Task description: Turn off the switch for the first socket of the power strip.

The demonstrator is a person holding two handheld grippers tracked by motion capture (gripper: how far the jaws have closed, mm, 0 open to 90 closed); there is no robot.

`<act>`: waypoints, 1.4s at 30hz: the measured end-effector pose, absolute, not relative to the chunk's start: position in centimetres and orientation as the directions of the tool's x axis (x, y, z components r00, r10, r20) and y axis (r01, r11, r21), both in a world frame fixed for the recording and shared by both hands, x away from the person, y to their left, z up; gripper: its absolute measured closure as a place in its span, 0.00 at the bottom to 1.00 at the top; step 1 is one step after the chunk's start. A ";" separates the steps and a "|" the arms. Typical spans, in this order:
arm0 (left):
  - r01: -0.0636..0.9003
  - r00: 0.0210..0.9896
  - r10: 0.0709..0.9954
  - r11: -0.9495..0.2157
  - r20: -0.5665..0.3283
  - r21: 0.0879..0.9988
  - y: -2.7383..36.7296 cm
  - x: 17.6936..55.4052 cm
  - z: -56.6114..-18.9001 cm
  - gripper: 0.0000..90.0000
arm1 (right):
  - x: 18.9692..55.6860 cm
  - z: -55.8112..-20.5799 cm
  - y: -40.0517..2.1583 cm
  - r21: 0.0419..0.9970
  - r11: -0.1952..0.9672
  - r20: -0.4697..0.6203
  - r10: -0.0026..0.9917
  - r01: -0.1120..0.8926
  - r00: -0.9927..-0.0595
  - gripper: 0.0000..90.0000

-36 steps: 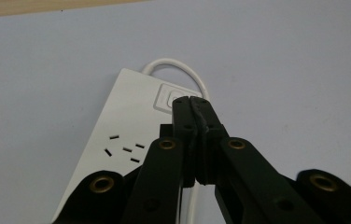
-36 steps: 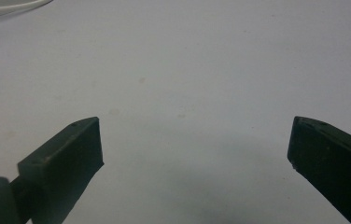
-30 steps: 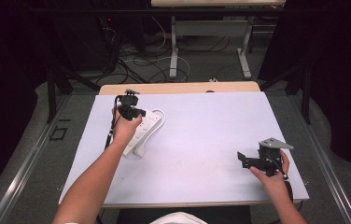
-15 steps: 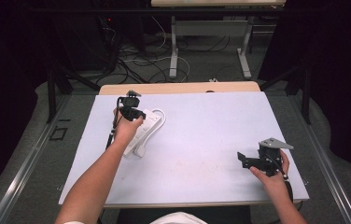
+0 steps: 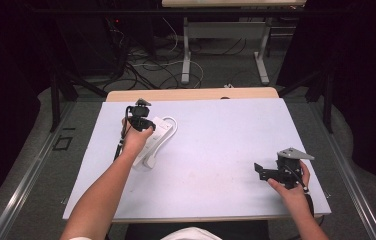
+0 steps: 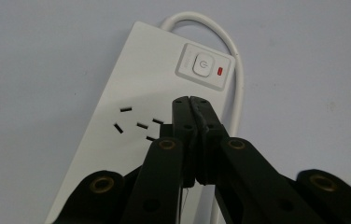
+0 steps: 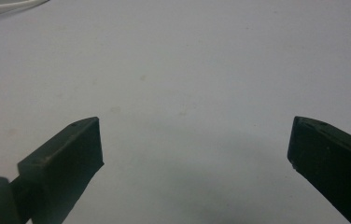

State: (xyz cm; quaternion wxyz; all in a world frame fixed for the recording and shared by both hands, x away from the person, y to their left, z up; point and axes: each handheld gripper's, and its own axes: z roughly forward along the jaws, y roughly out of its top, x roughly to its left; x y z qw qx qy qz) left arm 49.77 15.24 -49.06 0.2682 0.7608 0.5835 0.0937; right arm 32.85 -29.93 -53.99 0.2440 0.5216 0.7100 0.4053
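A white power strip (image 5: 157, 136) (image 6: 141, 93) lies on the left part of the pale table (image 5: 216, 140), its white cord (image 5: 172, 125) (image 6: 232, 60) looping round its far end. It has a push switch with a red lamp (image 6: 203, 66) and socket slots (image 6: 136, 123). My left gripper (image 5: 140, 119) (image 6: 190, 100) hovers just over the strip, jaws pressed together with nothing between them, tips a short way below the switch. My right gripper (image 5: 263, 172) (image 7: 194, 144) rests near the table's front right corner, jaws wide apart over bare tabletop.
Beyond the table stand a wooden bench edge (image 5: 191, 94), white desk legs (image 5: 186, 50) and loose cables on the floor (image 5: 146, 70). Dark curtains close both sides. Both forearms come in from the bottom edge.
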 end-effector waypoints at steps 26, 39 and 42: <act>0.858 0.305 0.939 -0.198 -0.160 0.473 14.9 49.7 -50.6 1.00 | 32.9 -54.1 -29.9 0.832 0.126 0.077 0.938 0.541 -0.337 0.03; 0.865 0.303 0.940 -0.202 -0.158 0.460 15.1 49.6 -51.1 1.00 | 32.9 -54.1 -29.9 0.829 0.135 0.075 0.935 0.542 -0.347 0.03; 0.866 0.302 0.940 -0.200 -0.158 0.459 15.2 49.6 -51.1 1.00 | 32.9 -54.1 -29.9 0.828 0.135 0.076 0.935 0.544 -0.347 0.03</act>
